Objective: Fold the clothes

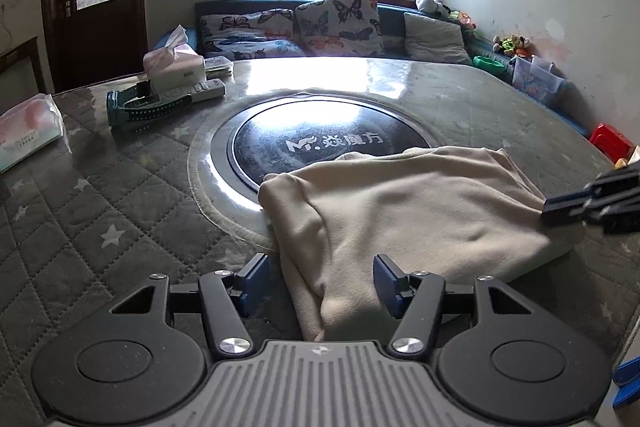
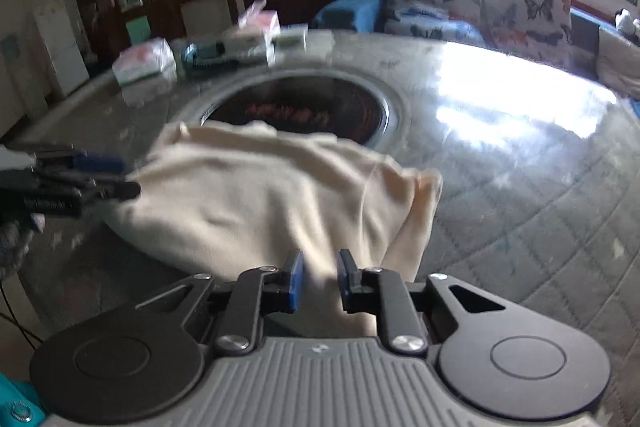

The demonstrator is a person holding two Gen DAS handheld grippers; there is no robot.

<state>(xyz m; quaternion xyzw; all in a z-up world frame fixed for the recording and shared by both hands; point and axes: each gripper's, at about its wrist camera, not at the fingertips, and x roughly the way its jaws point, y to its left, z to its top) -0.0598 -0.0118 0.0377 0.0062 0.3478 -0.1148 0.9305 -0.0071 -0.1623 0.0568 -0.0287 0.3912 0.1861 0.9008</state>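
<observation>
Between tool point(image 1: 320, 283) pads, cream garment point(image 1: 404, 203)

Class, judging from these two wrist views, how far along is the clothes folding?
Done: the cream garment lies doubled into a thick, lumpy bundle on the quilted table cover.
In hand: the left gripper is open around a trailing fold; the right gripper brackets the opposite edge, grip unclear.
Left: tucking loose ends and squaring the bundle.
</observation>
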